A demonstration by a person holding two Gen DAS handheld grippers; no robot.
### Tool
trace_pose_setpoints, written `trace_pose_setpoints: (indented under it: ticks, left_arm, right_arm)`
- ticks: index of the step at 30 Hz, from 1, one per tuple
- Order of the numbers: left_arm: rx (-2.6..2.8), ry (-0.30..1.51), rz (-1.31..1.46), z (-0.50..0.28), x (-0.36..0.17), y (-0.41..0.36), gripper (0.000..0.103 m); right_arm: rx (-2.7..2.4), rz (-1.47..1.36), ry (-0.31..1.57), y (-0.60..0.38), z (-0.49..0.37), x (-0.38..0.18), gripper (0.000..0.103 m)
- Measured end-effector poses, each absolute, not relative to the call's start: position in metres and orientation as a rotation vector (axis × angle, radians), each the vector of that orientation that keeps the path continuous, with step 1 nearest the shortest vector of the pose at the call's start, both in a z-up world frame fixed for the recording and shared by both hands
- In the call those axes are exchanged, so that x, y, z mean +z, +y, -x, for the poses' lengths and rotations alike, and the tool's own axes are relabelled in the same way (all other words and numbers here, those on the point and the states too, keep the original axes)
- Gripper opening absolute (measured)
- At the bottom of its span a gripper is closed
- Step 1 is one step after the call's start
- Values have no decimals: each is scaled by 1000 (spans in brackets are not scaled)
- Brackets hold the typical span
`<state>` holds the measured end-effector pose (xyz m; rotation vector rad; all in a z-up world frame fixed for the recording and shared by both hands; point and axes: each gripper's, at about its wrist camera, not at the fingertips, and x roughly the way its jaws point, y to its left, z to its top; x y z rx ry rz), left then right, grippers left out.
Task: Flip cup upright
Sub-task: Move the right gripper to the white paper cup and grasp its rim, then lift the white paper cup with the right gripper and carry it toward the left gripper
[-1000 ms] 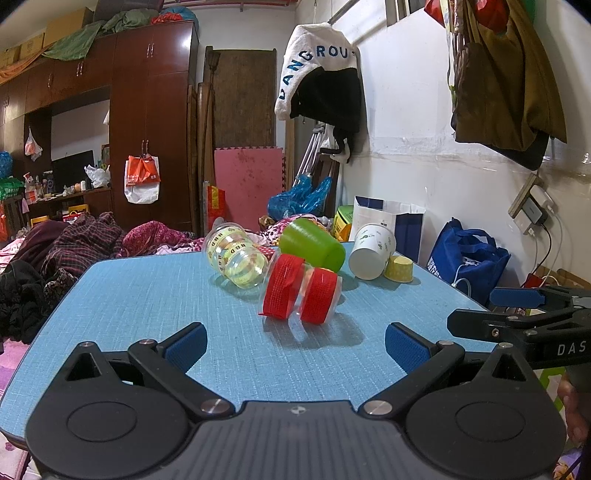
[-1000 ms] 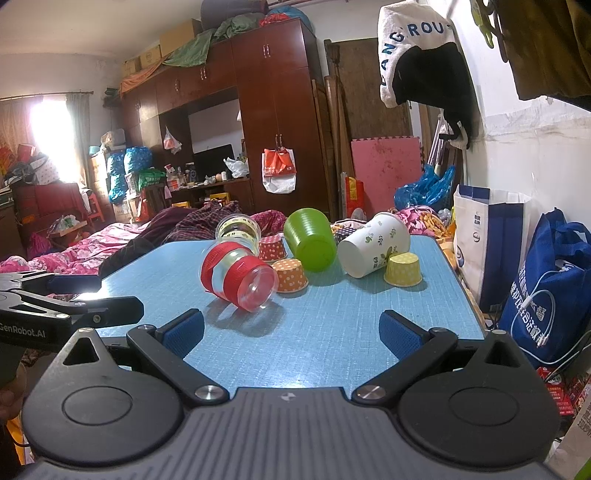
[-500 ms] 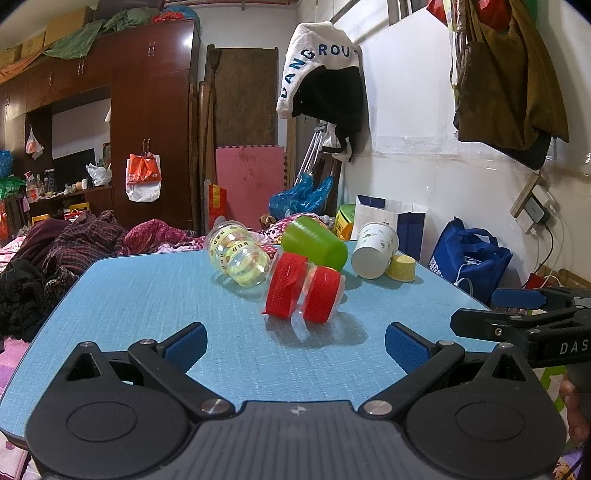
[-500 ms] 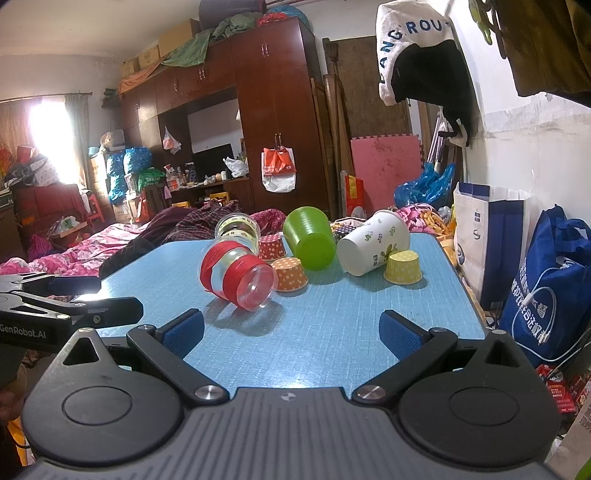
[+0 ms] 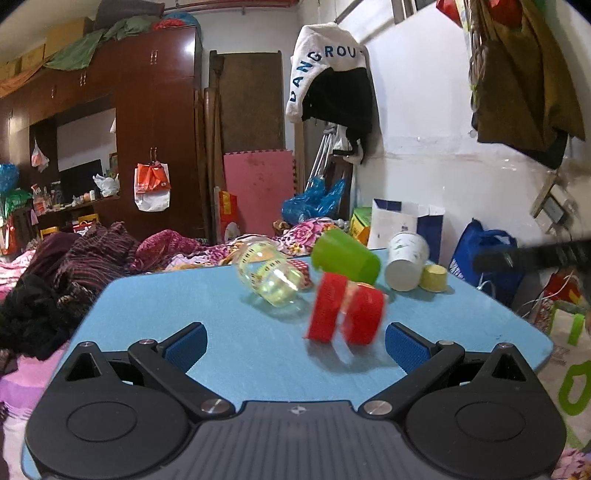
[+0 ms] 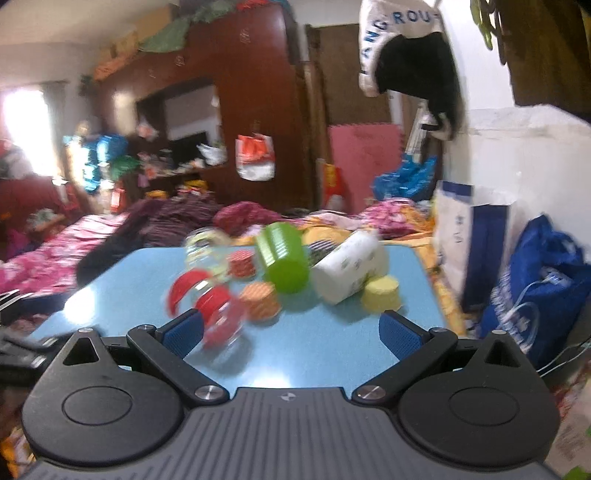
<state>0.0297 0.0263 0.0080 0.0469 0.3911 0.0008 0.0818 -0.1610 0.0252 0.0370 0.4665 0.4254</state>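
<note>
Glossy green plastic cup [image 5: 345, 259]; matt white paper cup [image 5: 406, 266]; textured blue tabletop [image 5: 184, 295].

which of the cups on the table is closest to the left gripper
The clear cup with two red bands, lying on its side just ahead of the open left gripper. The yellow-printed clear cup, green cup and white paper cup lie farther back.

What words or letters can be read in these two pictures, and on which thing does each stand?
"ANGROU": white hanging garment, left view; cut off at both ends.
"ANGROU": the same garment, right view, blurred.
Yellow-banded clear cup: print too blurred to read.
White paper bag: small mark, unreadable.
</note>
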Motion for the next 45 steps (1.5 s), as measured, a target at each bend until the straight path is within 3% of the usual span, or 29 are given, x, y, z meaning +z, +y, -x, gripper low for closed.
trace_pose_setpoints:
  ticks: [7,14,20,34,45]
  left_arm:
    - [-79,422,38,-42,6,47,103]
    - [-71,398,-12,-43,-3,52,103]
    - [-110,432,19,-53,-10,65,103]
    - [-129,461,105,-54,-21,91,103]
    - [-120,453,119,-52,-17,93,103]
  right_arm:
    - [376,-155,743,-129,-176,33,102]
    - [238,-191,894,-120,-237,22,101]
    - [162,-190,974,-120,-261,19,87]
    - [83,-165,1033,-115,-300,11,72]
    - [110,-103,911,-107,-268,52,70]
